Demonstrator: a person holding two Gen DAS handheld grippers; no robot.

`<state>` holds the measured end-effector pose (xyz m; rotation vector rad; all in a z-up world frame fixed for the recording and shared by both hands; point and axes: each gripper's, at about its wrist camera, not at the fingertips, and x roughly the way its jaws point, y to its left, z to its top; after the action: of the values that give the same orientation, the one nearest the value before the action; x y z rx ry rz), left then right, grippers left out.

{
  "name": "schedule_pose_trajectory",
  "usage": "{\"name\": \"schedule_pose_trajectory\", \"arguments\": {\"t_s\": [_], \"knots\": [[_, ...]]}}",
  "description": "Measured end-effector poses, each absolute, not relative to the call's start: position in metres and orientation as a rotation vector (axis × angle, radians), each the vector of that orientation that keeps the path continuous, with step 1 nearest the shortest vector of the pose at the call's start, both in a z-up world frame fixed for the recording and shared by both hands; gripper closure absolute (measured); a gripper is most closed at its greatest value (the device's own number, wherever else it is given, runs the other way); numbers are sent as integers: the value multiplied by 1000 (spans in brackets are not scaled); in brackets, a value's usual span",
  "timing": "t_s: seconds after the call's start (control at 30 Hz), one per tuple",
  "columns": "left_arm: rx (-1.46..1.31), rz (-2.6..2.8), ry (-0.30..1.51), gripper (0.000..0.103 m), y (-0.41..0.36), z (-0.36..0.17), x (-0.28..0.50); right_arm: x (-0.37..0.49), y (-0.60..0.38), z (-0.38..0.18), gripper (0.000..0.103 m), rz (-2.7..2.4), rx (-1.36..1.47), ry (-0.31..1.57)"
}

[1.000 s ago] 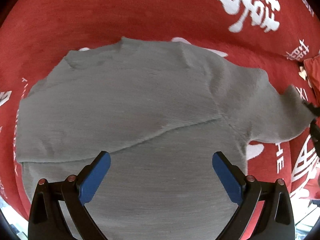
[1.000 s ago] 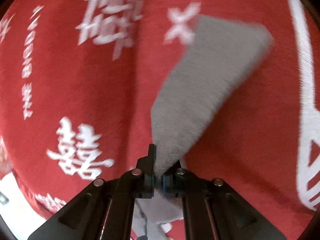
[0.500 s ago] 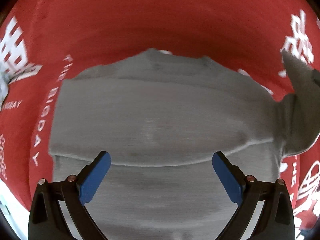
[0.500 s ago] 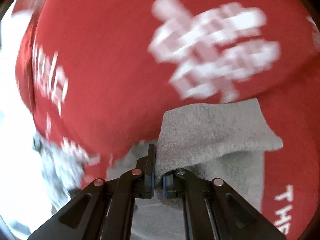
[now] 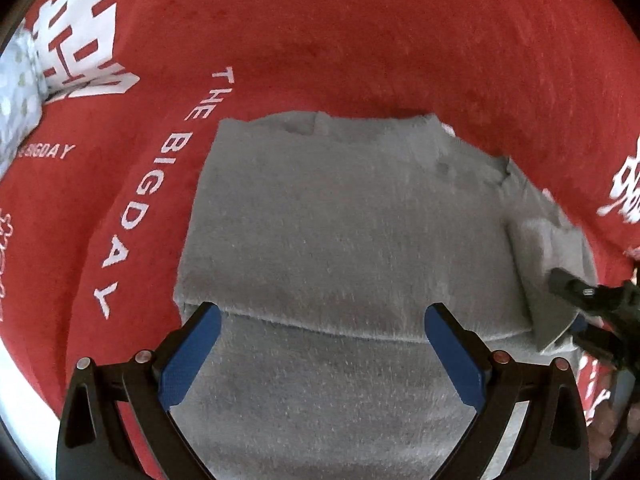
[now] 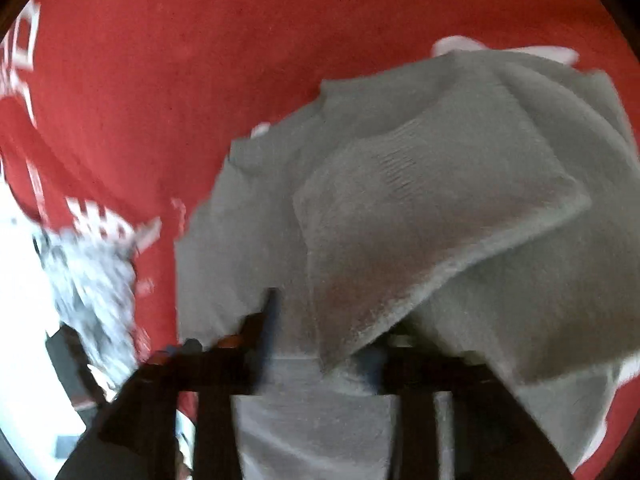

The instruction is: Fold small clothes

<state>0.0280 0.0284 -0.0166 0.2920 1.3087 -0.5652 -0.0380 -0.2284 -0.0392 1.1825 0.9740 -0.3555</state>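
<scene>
A grey knitted sweater (image 5: pixel 344 232) lies spread on a red cloth (image 5: pixel 360 40) printed with white characters and the words "THE BIGDAY". One side of the sweater is already folded over the body, its edge running across the garment just ahead of the left gripper (image 5: pixel 320 356).

The left gripper hangs over the lower part of the sweater, pointing steeply down. Its blue-padded fingers (image 5: pixel 190 354) stand wide apart with nothing between them but the flat knit below (they grip nothing).

At the right edge of the left wrist view, the right gripper (image 5: pixel 576 304) reaches in over the far sleeve (image 5: pixel 552 264), which is turned in over the body of the sweater.

The right wrist view is smeared by motion. The right gripper's jaws are opening: the sleeve's cuff end (image 6: pixel 420 232) drapes over and between the dark fingers (image 6: pixel 272 320), and the pads no longer seem to press on it, though the blur leaves this uncertain. The ribbed cuff lies folded back on the grey body.

A pale patterned fabric (image 5: pixel 16 92) shows at the far left edge of the red cloth.
</scene>
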Motion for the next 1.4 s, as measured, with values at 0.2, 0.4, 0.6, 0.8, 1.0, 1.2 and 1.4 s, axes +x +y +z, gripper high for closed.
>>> {"name": "schedule_pose_trajectory", "arguments": {"t_s": [0.2, 0.4, 0.6, 0.8, 1.0, 1.2, 1.4], "knots": [[173, -599, 1325, 1, 32, -17, 49, -56, -248, -27, 89, -571, 1237, 855], [-156, -803, 1479, 1, 39, -33, 76, 8, -216, 6, 96, -344, 987, 872], [-317, -875, 1595, 1, 37, -57, 91, 58, -147, -10, 83, -132, 763, 1074], [-256, -880, 1602, 1, 27, -58, 83, 33, -140, -26, 56, -132, 853, 1134], [-162, -894, 1643, 1, 13, -55, 64, -31, -162, -21, 52, -212, 1007, 1094], [-65, -878, 1649, 2, -11, -53, 41, -68, -174, -23, 52, -257, 1110, 1054], [-41, -853, 1596, 96, -21, -38, 44, -91, -181, -29, 47, -287, 1184, 1016]]}}
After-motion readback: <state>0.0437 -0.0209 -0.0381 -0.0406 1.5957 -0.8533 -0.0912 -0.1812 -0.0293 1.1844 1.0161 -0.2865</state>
